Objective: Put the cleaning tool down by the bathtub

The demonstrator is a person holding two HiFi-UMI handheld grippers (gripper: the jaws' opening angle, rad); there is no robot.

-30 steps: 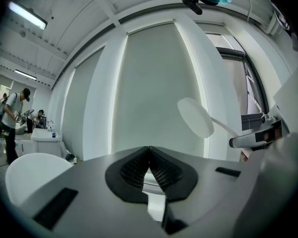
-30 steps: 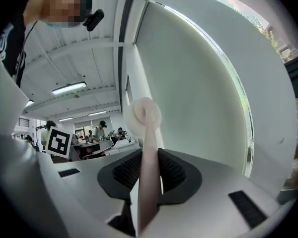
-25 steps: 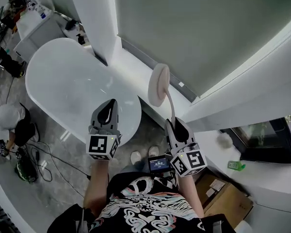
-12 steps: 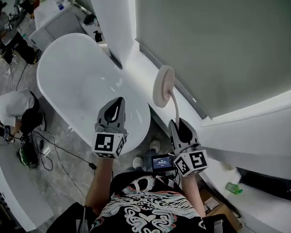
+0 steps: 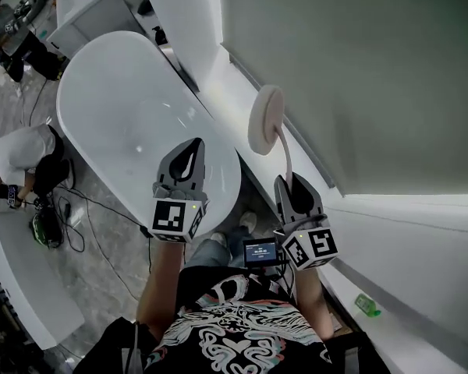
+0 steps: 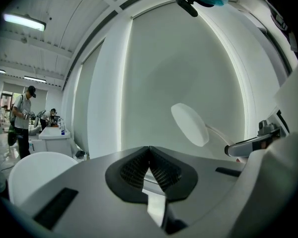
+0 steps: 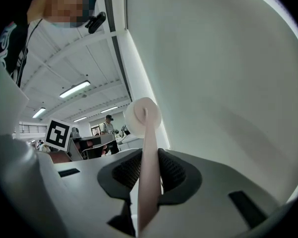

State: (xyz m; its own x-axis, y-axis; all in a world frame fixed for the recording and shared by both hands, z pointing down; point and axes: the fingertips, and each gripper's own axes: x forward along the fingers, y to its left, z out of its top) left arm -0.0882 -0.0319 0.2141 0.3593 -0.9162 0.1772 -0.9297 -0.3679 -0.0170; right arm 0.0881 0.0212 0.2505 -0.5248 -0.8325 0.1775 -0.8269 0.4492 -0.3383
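Observation:
The cleaning tool is a round white pad (image 5: 265, 119) on a long, pale, curved handle (image 5: 285, 160). My right gripper (image 5: 290, 181) is shut on the lower part of that handle, and the pad stands up in front of the window ledge (image 5: 218, 76). In the right gripper view the handle (image 7: 150, 182) runs up between the pads to the pad head (image 7: 142, 117). My left gripper (image 5: 193, 145) is shut and holds nothing. It hangs over the near end of the white oval bathtub (image 5: 117, 100). The left gripper view also shows the tool's pad (image 6: 188, 124) to the right of the left gripper (image 6: 149, 150).
A person crouches on the floor (image 5: 19, 166) left of the tub, beside cables (image 5: 70, 224). A white cabinet (image 5: 86, 14) stands beyond the tub's far end, with another person (image 5: 8, 33) near it. A blind-covered window fills the right. A green bottle (image 5: 366, 304) lies on the low white ledge.
Both grippers have come forward and a little lower, toward the tub's near end and the window ledge. The tool stays gripped. The cardboard box and dark cabinet at right have left the view.

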